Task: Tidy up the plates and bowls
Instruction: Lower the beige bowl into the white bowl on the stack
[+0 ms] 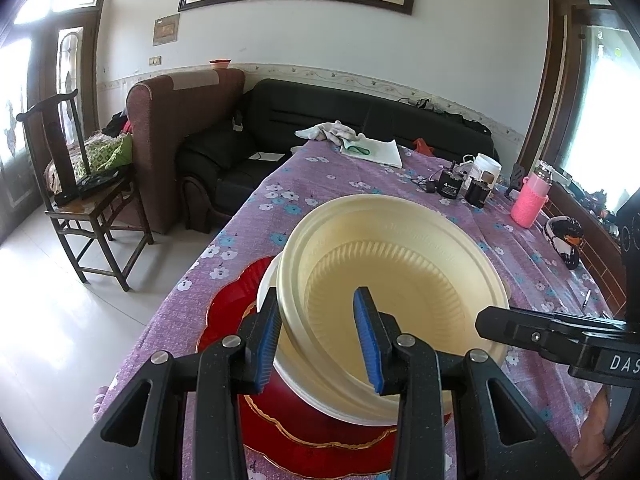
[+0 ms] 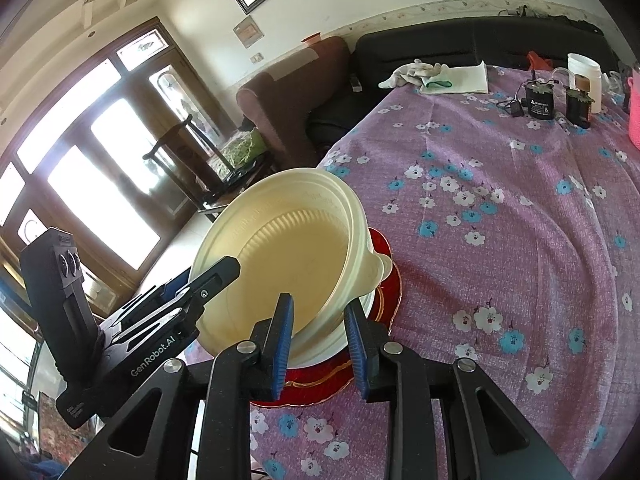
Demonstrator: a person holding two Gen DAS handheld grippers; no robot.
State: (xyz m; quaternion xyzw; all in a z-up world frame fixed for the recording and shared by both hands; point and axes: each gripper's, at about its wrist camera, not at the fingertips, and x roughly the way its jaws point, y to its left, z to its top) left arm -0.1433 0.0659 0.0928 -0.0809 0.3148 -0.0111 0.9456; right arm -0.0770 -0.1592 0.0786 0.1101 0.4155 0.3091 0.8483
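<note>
A cream plastic bowl [image 1: 400, 280] sits tilted on a white plate [image 1: 265, 280] that lies on red gold-edged plates [image 1: 240, 292]. My left gripper [image 1: 320, 340] straddles the bowl's near-left rim, one pad outside and one inside, with a gap at the jaws. My right gripper [image 2: 318, 344] straddles the bowl's [image 2: 288, 248] near rim the same way, jaws apart. The red plates [image 2: 384, 276] show under the bowl. Each gripper appears in the other's view, at the bowl's edge.
The table has a purple floral cloth [image 2: 500, 220]. At its far end lie a white cloth and paper [image 1: 372, 148], black battery packs [image 1: 452, 188], a white jar [image 1: 486, 166] and a pink-sleeved bottle [image 1: 530, 200]. A wooden chair [image 1: 80, 200] and sofas stand left of the table.
</note>
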